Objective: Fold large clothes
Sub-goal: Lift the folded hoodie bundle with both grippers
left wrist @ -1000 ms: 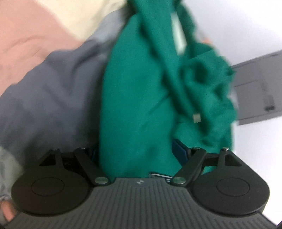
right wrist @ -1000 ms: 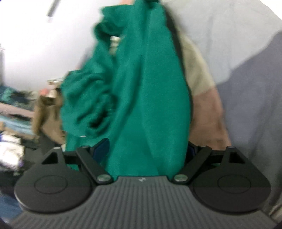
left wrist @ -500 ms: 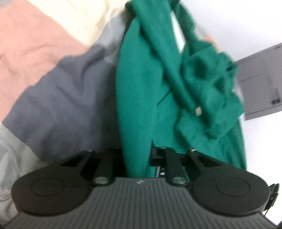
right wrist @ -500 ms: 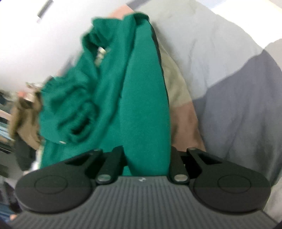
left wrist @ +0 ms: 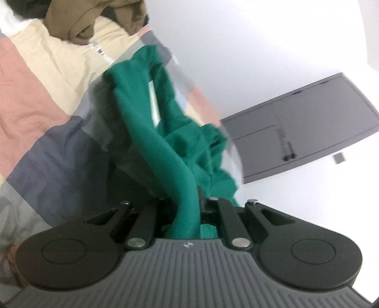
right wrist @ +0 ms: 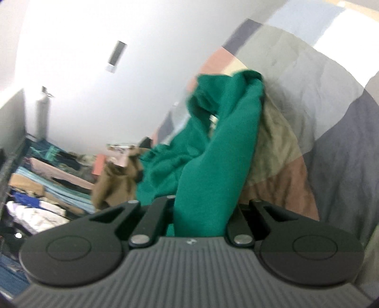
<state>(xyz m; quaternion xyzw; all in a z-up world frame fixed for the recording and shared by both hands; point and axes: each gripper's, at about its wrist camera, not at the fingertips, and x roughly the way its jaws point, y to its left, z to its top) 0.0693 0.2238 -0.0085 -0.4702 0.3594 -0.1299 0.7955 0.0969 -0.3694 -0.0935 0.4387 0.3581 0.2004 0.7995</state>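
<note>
I had the green sweater (left wrist: 163,147) pinched in both tools, and it hung bunched between them over the patchwork bedspread (left wrist: 35,99). The left gripper (left wrist: 189,208) was clenched on a rolled edge of the knit that ran straight up out of its jaws. The right gripper (right wrist: 201,213) was likewise clamped on a broad fold of the same sweater (right wrist: 213,151). From either wrist view the rest of the garment trailed away in a rumpled heap, touching the bedspread (right wrist: 331,132) at its far end; I could not tell which part of the sweater each tool held, whether hem, shoulder or sleeve.

I judged this the spreading step: the garment was gripped at two points but not yet flat, so no fold had been made. The next move, as I saw it, called for drawing the two grips apart to take the slack out, then lowering the cloth onto the bedspread so it lay smooth. The risk I weighed was a twist in the knit between the grips, since the fabric looked coiled near the left one.

A brown garment (left wrist: 94,21) lay farther off on the bed, and a grey cabinet (left wrist: 308,132) stood against the wall.
</note>
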